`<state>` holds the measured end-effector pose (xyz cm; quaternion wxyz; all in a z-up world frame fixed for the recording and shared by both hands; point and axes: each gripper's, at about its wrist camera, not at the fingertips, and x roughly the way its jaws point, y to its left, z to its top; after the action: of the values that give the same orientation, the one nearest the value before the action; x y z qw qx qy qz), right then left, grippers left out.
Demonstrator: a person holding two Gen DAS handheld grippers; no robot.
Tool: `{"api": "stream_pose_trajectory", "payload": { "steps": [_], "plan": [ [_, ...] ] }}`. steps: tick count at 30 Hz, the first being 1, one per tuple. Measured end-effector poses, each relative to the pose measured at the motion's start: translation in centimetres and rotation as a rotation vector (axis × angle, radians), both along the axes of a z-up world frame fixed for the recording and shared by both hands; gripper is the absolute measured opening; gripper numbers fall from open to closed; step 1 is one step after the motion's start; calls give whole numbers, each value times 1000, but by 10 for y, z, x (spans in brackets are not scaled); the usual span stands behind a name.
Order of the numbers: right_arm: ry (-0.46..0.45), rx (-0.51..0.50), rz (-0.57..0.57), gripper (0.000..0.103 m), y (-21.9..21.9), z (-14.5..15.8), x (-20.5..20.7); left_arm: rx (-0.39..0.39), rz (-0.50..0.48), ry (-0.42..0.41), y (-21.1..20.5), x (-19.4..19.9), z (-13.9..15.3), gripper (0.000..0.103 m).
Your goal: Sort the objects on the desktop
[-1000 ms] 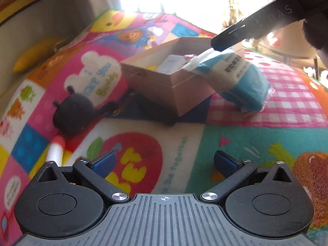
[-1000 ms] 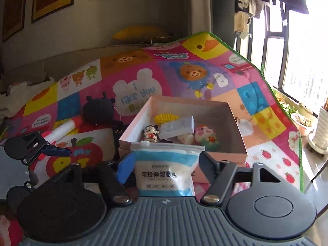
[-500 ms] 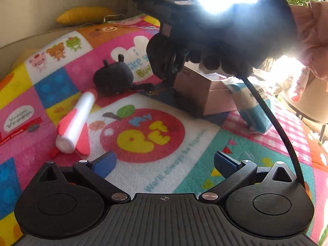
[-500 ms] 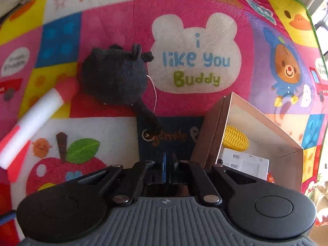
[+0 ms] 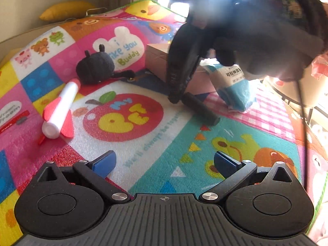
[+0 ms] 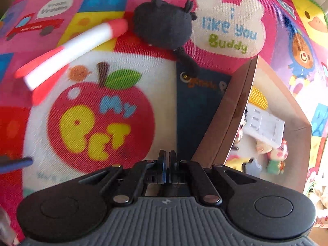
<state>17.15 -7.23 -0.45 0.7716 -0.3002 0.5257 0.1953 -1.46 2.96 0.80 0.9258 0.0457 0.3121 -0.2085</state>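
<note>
A black plush toy (image 5: 95, 66) and a white-and-red foam rocket (image 5: 60, 108) lie on the colourful play mat; both also show in the right wrist view, the plush (image 6: 164, 25) and the rocket (image 6: 71, 49). A pink cardboard box (image 6: 229, 119) holds several small toys. A blue-and-white packet (image 5: 233, 86) lies beside the box. My left gripper (image 5: 164, 164) is open and empty, low over the mat. My right gripper (image 6: 167, 164) is shut with nothing between its fingers, hovering near the box's left wall; it shows in the left wrist view (image 5: 176, 98).
A yellow cushion (image 5: 67, 10) lies at the back by the wall. A cable (image 5: 303, 106) hangs from the right gripper. The mat's green edge (image 5: 319, 192) runs along the right side.
The right gripper has let go of the blue packet beside the box, shut, and moved left and down toward the mat. The left gripper has turned left and stayed open.
</note>
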Motion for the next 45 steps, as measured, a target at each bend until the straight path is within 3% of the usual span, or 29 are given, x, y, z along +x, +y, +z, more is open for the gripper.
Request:
{"api": "stream_pose_trajectory", "payload": {
  "steps": [2,4,7,8,9,11,13,17,21,23,26,28,30,34,40,45],
  "plan": [
    [34,43,22,3,-13,8,-25,17,-5,2,-5,-1,0,103],
    [8,110,31,3,-33,23,-48,16,-11,5,-9,-1,1,103],
    [-151,222,-19,8,-74,47,-72,7,-17,12,-19,2,2,103],
    [-246,228,-57,21,-88,50,-78,10,-18,14,-23,4,2,103],
    [-303,229,-91,46,-100,51,-82,17,-21,15,-27,5,3,103],
    [-379,251,-193,71,-131,43,-76,35,-29,11,-35,8,4,103],
    [-390,287,-286,71,-157,32,-65,57,-35,8,-41,9,6,103],
    [-466,493,-446,72,-205,30,-62,74,-29,19,-46,16,7,103],
    [-526,679,-603,95,-251,33,-51,-11,-45,25,-48,38,14,103],
    [-511,719,-660,97,-269,25,-28,-51,-47,12,-55,55,17,103],
    [-368,812,-727,97,-290,2,10,-71,-32,-16,-67,80,20,103],
    [-261,888,-728,97,-292,-14,26,-71,-18,-16,-72,91,22,103],
    [-220,933,-683,97,-285,-20,35,-77,-23,-18,-69,93,24,103],
    [-272,871,-606,100,-257,-15,44,-64,-7,-11,-57,89,21,103],
    [-222,904,-487,99,-222,-8,71,-88,47,23,-44,86,12,103],
    [-347,891,-400,98,-226,24,24,-72,35,11,-36,73,11,103]
  ]
}}
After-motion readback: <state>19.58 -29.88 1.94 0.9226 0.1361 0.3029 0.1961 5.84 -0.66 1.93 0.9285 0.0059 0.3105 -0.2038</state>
